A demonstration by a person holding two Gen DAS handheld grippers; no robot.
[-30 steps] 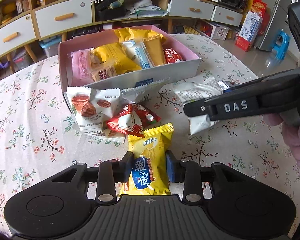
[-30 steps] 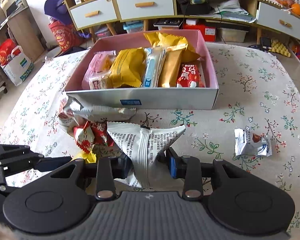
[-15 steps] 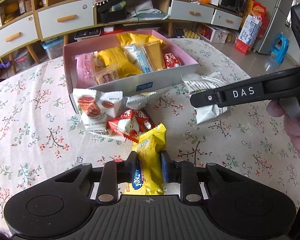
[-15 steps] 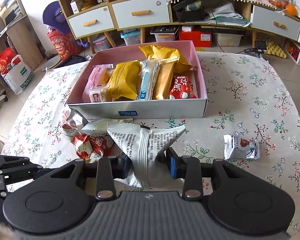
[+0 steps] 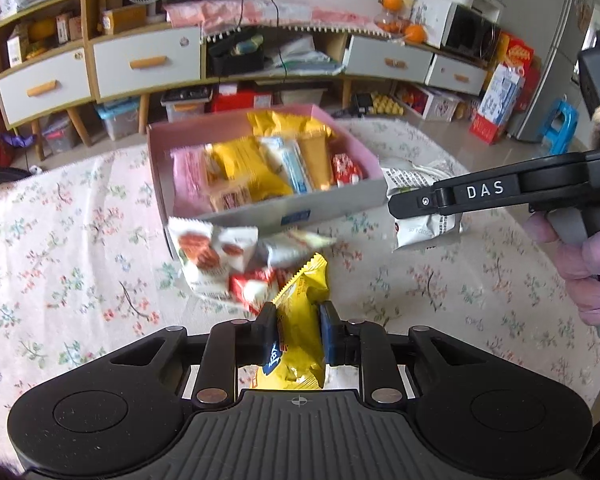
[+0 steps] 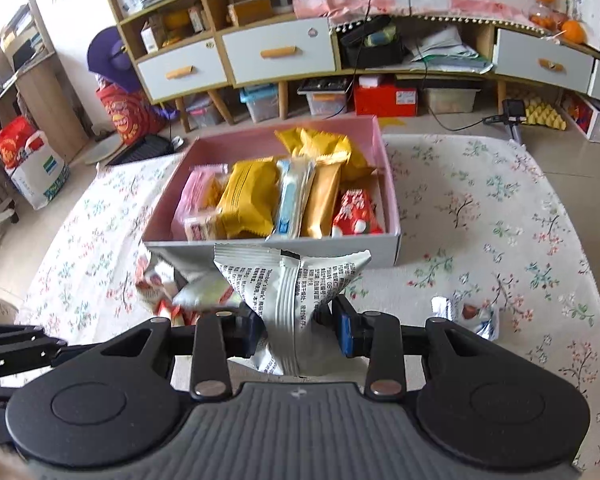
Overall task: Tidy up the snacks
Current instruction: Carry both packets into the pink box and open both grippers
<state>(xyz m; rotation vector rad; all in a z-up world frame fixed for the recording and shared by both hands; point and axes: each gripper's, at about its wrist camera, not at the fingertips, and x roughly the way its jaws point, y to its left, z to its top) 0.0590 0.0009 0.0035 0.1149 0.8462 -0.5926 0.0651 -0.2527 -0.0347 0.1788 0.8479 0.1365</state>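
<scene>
Snacks: my left tool [image 5: 297, 330] grips one yellow packet [image 5: 300, 344], my right tool [image 6: 300, 326] one silver packet [image 6: 290, 300]. Loose snacks [image 5: 220, 256] lie before the pink box [image 6: 384, 156] mid-table, seven inside.

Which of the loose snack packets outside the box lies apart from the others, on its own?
The small silver packet with a red picture, alone on the tablecloth right of the right gripper.

left tool [image 5: 296, 330] clamped, right tool [image 6: 298, 326] clamped, both angled downward
</scene>
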